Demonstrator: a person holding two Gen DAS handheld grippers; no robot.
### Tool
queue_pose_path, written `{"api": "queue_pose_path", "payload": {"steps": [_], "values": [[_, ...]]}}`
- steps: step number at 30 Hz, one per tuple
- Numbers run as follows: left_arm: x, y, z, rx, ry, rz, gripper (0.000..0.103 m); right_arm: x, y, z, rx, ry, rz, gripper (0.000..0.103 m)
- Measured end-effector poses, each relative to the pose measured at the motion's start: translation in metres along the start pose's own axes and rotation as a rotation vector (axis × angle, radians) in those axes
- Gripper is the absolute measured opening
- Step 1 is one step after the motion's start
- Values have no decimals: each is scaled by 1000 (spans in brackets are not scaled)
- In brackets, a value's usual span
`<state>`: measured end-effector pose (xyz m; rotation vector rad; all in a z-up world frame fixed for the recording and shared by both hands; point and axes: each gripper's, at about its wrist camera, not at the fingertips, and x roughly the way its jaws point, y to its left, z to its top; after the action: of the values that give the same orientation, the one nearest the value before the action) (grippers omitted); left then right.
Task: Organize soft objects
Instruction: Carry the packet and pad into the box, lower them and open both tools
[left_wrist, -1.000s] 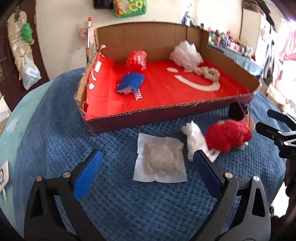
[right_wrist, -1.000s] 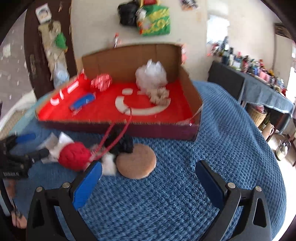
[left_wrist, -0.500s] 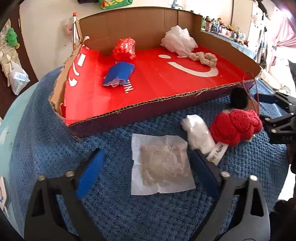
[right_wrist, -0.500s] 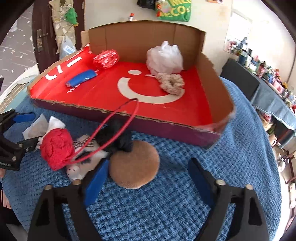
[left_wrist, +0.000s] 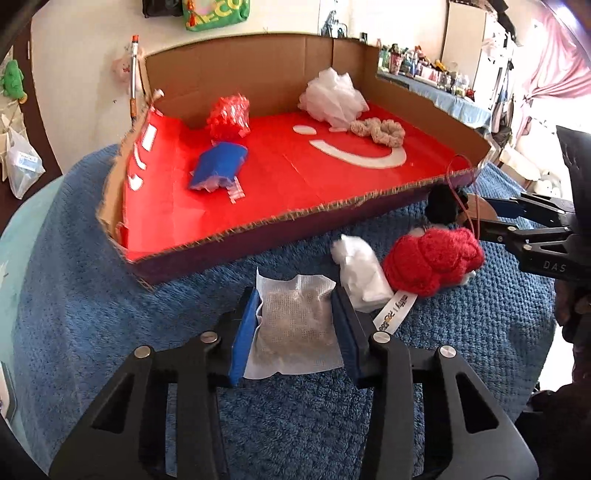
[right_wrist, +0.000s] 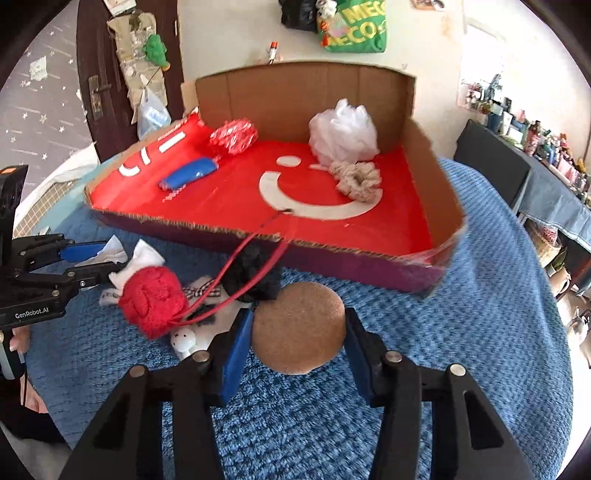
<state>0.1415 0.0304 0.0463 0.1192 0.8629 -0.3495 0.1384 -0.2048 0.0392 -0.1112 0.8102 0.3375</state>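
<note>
While its jaws close, the left gripper (left_wrist: 295, 325) has the white mesh sachet (left_wrist: 295, 325) between its blue pads, which touch the sachet's edges. Likewise closing, the right gripper (right_wrist: 298, 339) brackets the round tan sponge (right_wrist: 298, 328), both pads at its rim. Just beyond lie a red knitted ball (right_wrist: 155, 297) and black yarn (right_wrist: 251, 273); farther off, the red-lined cardboard tray (right_wrist: 417, 147) holds a white pouf (right_wrist: 343, 131) and scrunchie (right_wrist: 356, 181).

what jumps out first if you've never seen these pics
The big red cardboard tray with a white smile printed inside fills the middle, on a blue blanket. In front of it, the left tool is closing around a white mesh sachet, and the right tool around a round tan sponge.
</note>
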Motion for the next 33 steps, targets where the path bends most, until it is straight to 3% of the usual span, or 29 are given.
{"api": "queue_pose_path", "payload": {"steps": [13,20,28,33], "values": [[-23,3,4,7,-55,11,38,-20,-8,3,32,-43,-7,52],[-31,3,14,11,-85,14,38,-31,-11,21,41,-97,2,52],[-21,0,49,41,-111,-13,38,-13,-9,55,15,-93,-20,52],[3,-2,73,64,-87,-26,38,12,-8,75,-10,-50,-54,53]]}}
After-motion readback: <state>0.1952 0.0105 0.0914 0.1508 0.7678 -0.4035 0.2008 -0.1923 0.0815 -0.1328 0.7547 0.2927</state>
